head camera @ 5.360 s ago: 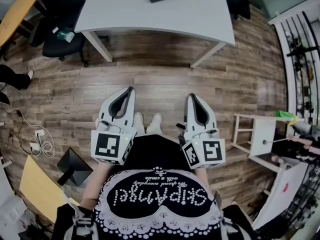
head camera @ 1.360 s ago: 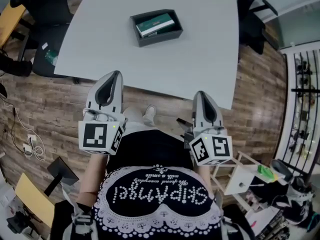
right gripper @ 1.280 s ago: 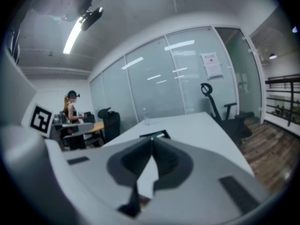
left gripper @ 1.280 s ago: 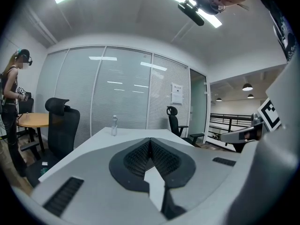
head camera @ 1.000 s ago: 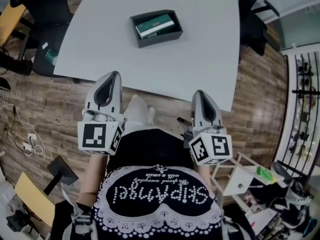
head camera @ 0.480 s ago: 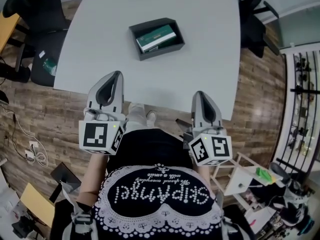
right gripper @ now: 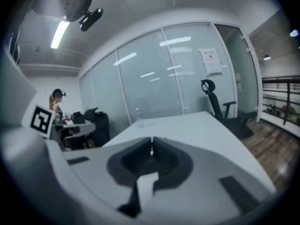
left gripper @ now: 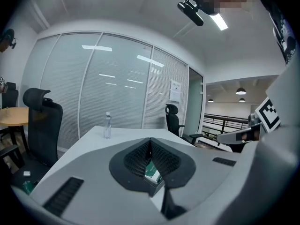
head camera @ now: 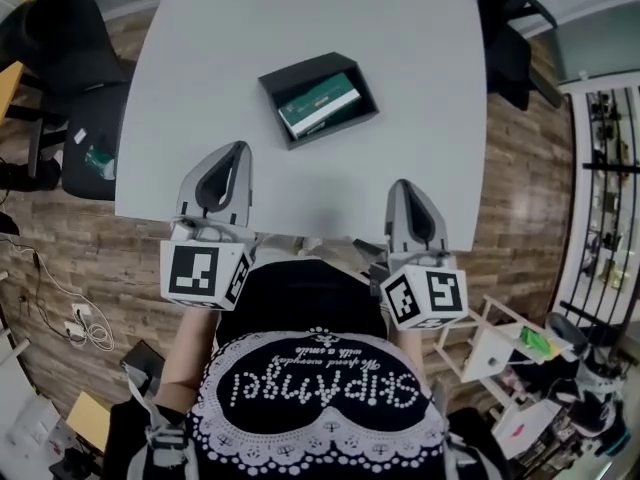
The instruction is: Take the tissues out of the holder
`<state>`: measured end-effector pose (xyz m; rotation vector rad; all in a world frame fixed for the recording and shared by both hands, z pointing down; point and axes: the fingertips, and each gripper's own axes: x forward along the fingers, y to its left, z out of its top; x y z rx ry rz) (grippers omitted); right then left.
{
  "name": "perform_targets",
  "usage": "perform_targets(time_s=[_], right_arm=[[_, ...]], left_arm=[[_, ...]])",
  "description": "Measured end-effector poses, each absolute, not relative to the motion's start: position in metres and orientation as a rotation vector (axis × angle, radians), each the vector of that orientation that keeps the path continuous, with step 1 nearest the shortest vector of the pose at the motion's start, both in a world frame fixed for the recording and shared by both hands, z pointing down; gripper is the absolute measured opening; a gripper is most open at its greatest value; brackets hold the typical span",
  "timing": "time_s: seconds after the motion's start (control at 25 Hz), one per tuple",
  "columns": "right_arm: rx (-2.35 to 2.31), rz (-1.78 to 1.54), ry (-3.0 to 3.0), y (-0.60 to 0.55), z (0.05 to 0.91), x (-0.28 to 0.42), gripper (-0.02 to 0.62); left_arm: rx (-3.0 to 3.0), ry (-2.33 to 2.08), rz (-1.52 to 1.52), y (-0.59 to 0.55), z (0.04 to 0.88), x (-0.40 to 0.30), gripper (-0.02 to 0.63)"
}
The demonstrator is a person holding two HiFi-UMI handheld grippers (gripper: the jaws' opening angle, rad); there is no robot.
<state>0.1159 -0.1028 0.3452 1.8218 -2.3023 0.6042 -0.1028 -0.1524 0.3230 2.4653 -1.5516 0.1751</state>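
Observation:
A black open holder (head camera: 364, 80) stands on the grey table (head camera: 420, 88), and a green tissue pack (head camera: 320, 105) lies inside it. Both grippers hover over the table's near edge, short of the holder. My left gripper (head camera: 240, 147) is shut with nothing in it, to the holder's near left. My right gripper (head camera: 404, 184) is shut and empty too, to the near right. In the left gripper view the closed left gripper (left gripper: 150, 140) points at the tissue pack (left gripper: 152, 171), which shows just below the jaw tips. The right gripper view shows the right gripper (right gripper: 151, 139) over bare tabletop.
A clear water bottle (left gripper: 107, 125) stands at the table's far end, and the bottle (right gripper: 138, 117) shows in the right gripper view too. Black office chairs (head camera: 60, 28) stand at the left and at the far right (head camera: 510, 28). A small white stand (head camera: 490, 343) is on the floor at my right.
The person has walked up to the table: the table and holder have come nearer and lower in the head view. Both grippers stay shut and empty, held as before.

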Motion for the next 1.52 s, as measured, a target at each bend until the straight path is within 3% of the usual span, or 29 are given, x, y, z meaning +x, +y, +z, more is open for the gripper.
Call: perform_targets(time_s=[1.52], right_arm=[[1.798, 0.665, -2.273, -0.155, 0.357, 0.148, 0.034]], left_arm=[[2.409, -1.487, 0.266, -0.195, 0.345, -0.076, 0.025]])
